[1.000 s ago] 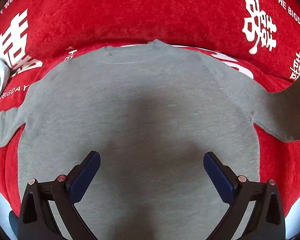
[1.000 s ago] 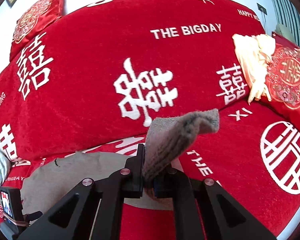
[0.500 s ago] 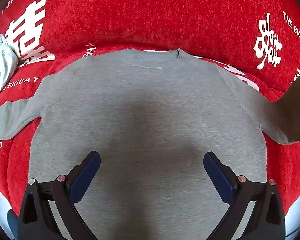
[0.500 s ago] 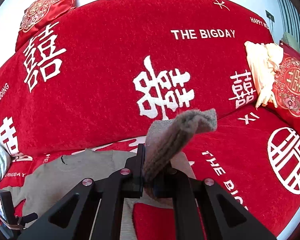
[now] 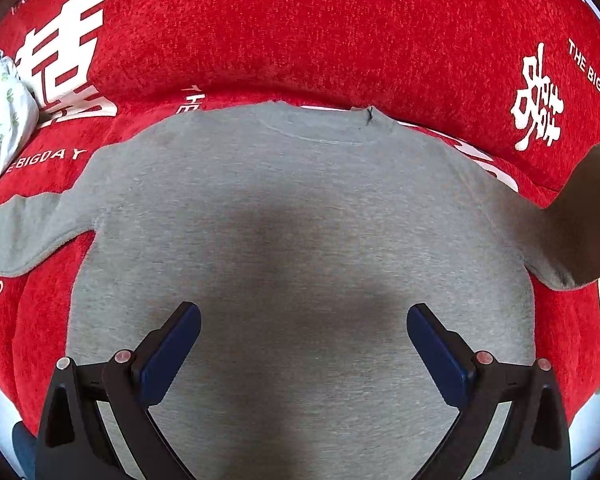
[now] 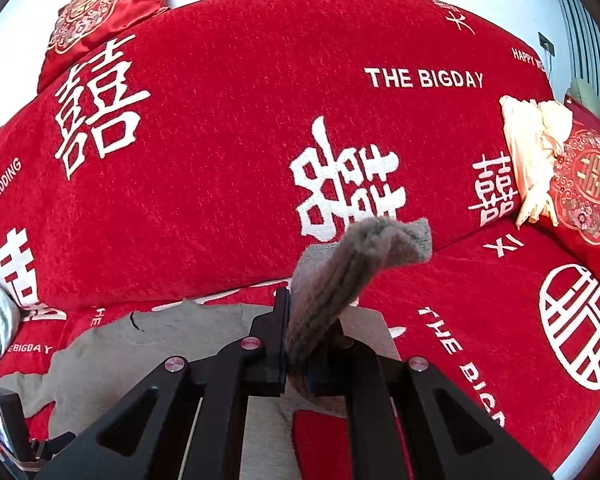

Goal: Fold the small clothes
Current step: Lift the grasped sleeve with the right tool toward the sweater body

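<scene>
- The grey sweater (image 5: pixel 300 220) is spread flat on the red sofa cover (image 5: pixel 320 40).
- Its sleeve cuff (image 6: pixel 364 256) is pinched tight by the right gripper (image 6: pixel 296 344).
- The left gripper (image 5: pixel 304 352) is held wide open, empty, above the body.
- The sleeve should be carried level across the chest and laid smooth.

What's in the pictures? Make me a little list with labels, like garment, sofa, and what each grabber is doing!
garment: grey sweatshirt lying flat, neckline toward the sofa back
surface: red sofa cover with white lettering
left gripper: open, above the sweatshirt body, holding nothing
right gripper: shut on the sleeve cuff, lifted off the seat
other sleeve: spread out flat on the cover
nearby: cream cloth beside a red cushion; pale patterned fabric at the edge
</scene>
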A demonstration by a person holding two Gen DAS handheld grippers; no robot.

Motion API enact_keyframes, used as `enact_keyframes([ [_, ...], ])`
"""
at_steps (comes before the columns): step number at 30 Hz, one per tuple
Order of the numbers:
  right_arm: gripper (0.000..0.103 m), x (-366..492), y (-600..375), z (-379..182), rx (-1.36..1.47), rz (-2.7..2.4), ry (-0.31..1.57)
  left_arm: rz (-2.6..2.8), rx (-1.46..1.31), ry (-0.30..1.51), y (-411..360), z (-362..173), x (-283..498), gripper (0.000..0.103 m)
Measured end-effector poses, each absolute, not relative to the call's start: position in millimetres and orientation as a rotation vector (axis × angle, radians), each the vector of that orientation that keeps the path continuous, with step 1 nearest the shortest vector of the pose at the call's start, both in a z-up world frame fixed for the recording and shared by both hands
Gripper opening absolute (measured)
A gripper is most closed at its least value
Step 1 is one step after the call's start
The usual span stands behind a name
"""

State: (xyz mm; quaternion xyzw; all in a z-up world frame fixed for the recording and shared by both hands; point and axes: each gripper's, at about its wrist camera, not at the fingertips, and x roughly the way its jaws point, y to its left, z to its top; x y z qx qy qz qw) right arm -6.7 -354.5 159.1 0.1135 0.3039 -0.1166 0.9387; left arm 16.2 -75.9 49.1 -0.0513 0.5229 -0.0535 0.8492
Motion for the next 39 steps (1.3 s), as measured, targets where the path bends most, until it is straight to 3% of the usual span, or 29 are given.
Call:
enact_keyframes([
  [39, 0.007, 40.9, -214.3, 153.8, 0.152, -0.104, 0.648, -0.057, -0.176, 1.108, 7.4, 31.3, 5.9, 0.103],
])
